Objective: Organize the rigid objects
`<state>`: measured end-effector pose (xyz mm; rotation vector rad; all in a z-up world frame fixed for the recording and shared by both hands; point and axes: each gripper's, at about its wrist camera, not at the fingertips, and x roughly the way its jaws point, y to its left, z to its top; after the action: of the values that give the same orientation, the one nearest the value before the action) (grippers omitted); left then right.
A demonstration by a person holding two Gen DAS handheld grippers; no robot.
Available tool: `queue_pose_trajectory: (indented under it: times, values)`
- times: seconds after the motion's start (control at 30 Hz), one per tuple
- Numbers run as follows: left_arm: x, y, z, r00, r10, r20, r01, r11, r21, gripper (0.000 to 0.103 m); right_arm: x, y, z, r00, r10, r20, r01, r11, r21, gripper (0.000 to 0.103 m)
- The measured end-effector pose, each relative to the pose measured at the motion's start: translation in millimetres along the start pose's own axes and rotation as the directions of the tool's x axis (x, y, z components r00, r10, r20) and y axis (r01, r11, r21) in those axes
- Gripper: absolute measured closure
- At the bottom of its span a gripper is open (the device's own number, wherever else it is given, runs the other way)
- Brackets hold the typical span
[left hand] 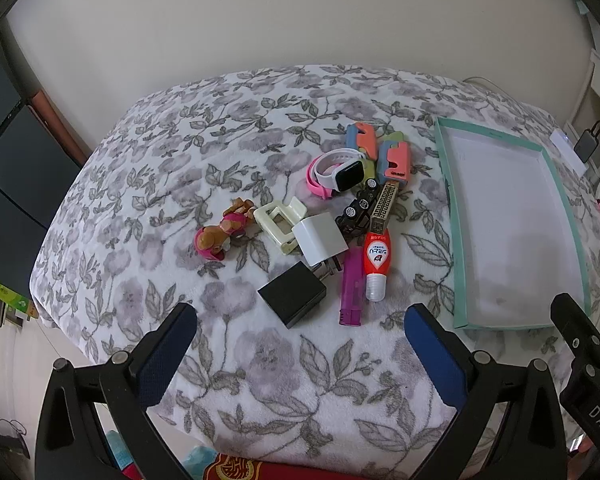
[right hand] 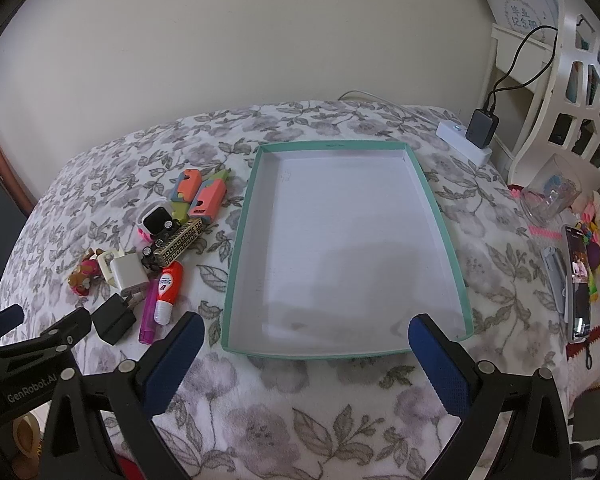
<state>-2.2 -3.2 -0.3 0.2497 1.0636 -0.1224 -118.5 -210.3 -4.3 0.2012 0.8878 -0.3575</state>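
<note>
1. Left gripper (left hand: 300, 332): jaws spread wide, holding nothing, above the floral blanket (left hand: 260, 368).
2. Right gripper (right hand: 306, 344): jaws wide apart, empty, at the near edge of the teal-rimmed tray (right hand: 440, 216).
3. Black charger (left hand: 292, 294), white charger (left hand: 320, 240), purple lighter (left hand: 352, 292), glue bottle (left hand: 376, 260): clustered left of the tray.
4. Smartwatch (left hand: 340, 172), toy pup (left hand: 220, 234): farther back in the pile.
</note>
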Motion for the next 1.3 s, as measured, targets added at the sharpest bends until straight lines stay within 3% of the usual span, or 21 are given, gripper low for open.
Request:
queue_pose_trajectory:
  times: [1.3]
  values:
    - [0.4, 5.0, -1.7, 1.000, 0.000, -0.001, 0.000, 1.000, 0.002, 0.000, 1.0, -0.4, -0.3, 1.000, 0.000, -0.005, 0.000, 1.000, 0.000, 0.000]
